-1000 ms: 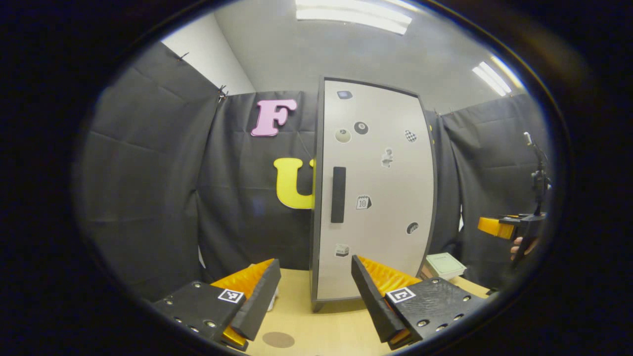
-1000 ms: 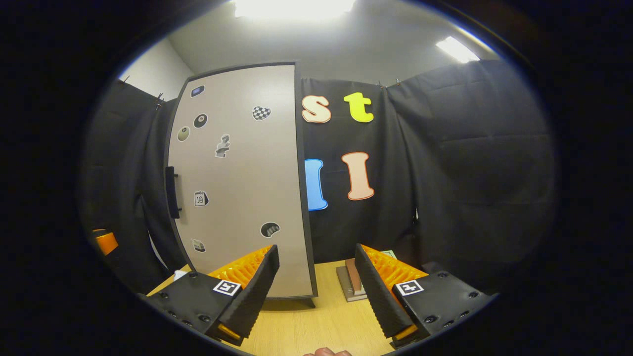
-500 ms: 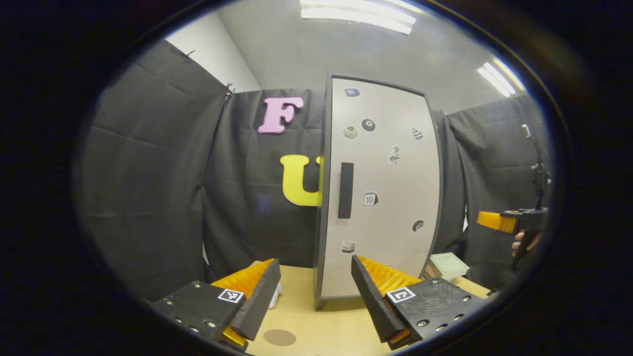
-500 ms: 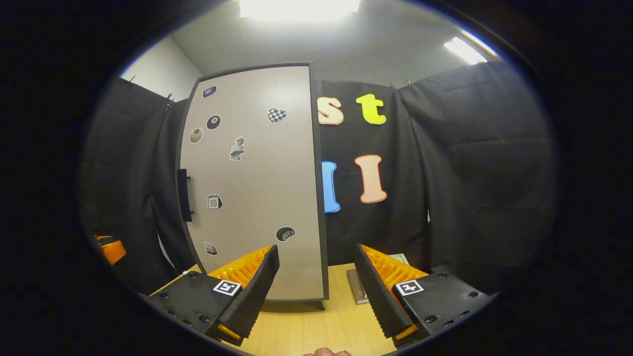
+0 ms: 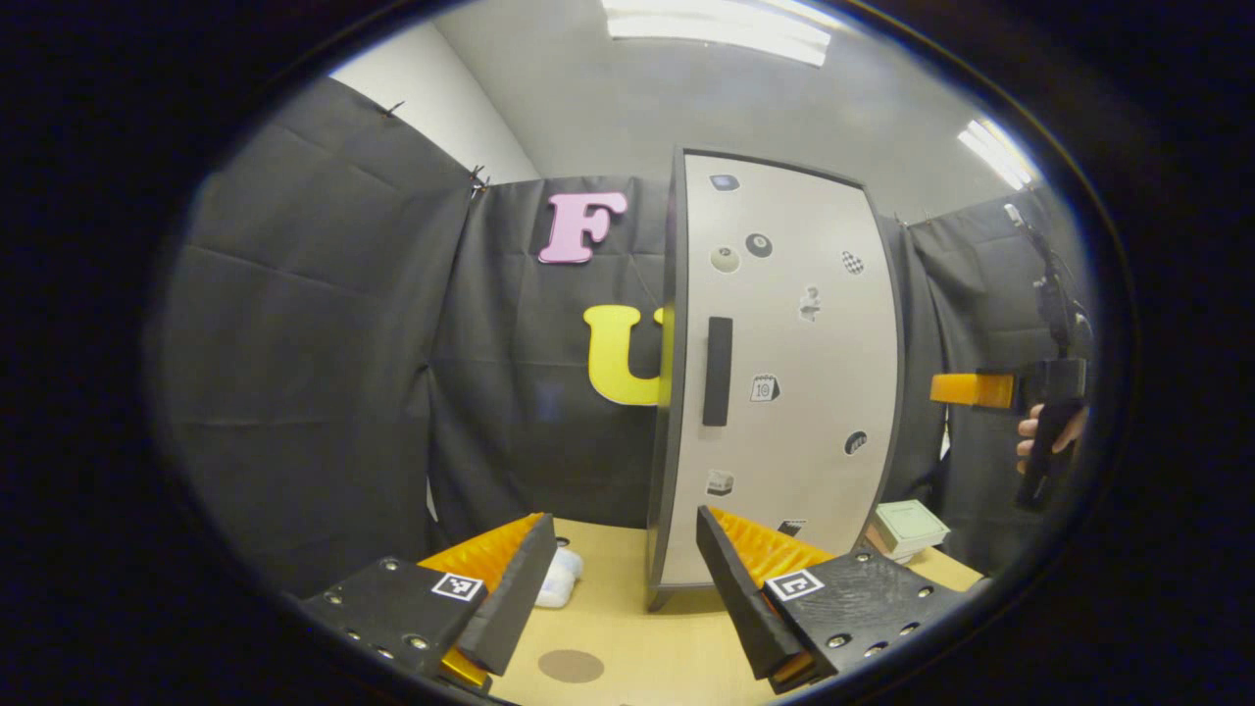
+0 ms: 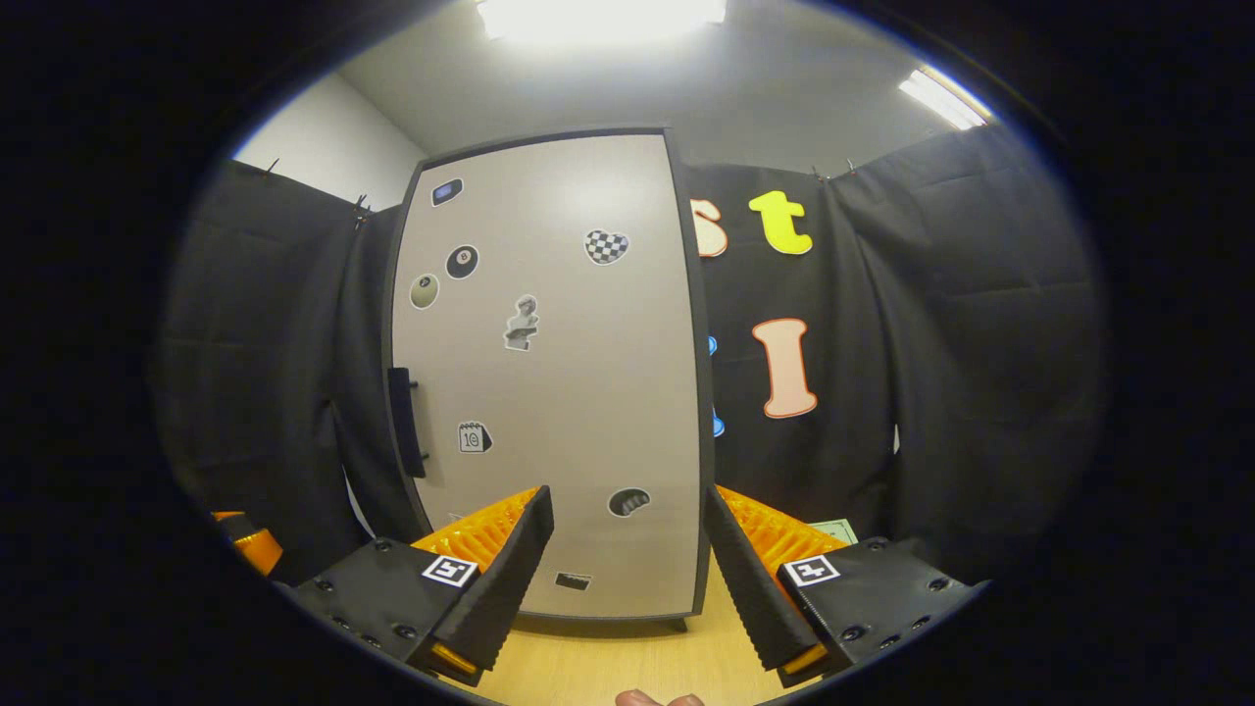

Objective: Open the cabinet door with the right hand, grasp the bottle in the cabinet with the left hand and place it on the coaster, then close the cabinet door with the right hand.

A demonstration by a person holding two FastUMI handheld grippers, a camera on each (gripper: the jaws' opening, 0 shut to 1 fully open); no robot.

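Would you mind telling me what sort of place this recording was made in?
Probably a staged recording booth, not a home: black cloth walls, a lone cabinet standing on a wooden tabletop, and office-style ceiling strip lights.

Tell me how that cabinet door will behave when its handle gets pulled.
The cabinet door looks like a flat rigid panel, so it should swing rather than flex. The handle stands off on posts, probably easy to hook. The cabinet looks tall on small feet, so a hard tug might rock it.
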